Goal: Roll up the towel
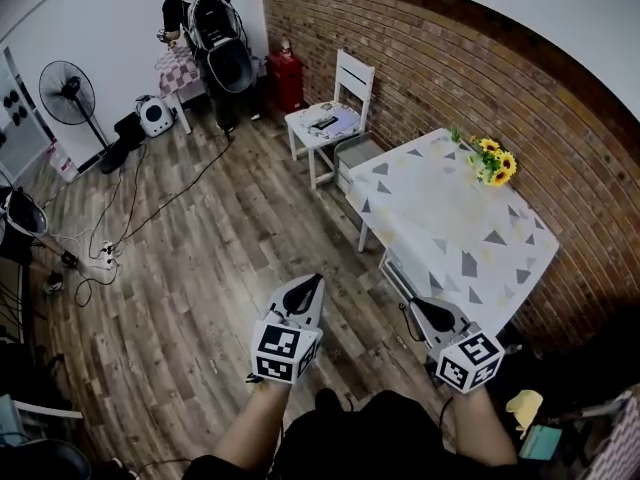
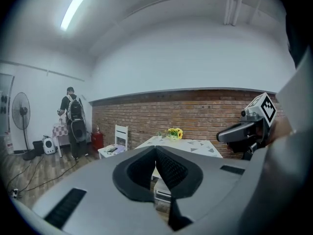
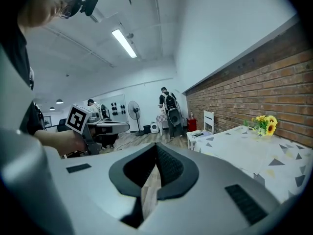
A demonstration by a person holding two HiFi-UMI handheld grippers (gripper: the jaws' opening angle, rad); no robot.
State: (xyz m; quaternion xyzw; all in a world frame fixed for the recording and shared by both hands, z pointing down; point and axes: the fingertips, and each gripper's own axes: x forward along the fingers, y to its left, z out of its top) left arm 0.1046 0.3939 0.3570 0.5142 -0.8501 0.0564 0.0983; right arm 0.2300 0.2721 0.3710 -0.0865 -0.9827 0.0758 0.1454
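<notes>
**Tongs shut and empty over the wooden floor, just short of the cloth-covered worktop**

The left tongs [image 1: 311,284] and right tongs [image 1: 416,308], one in each hand, are held side by side and apart. Each pair of jaws is pressed together with nothing between. Both point toward a worktop [image 1: 440,243] under a white cloth with grey triangles, set against the brick wall [image 1: 420,58]. Sunflowers [image 1: 495,160] sit at its wall side. No view shows the towel clearly; a small yellow item [image 1: 523,408] at the lower right is too small to identify. Past the worktop stand a grey box [image 1: 357,151] and a white chair [image 1: 335,108]. Cables [image 1: 130,213] trail across the floor [image 1: 200,298] near a fan [image 1: 68,93], and a person with a backpack [image 1: 205,23] stands at the far end.
</notes>
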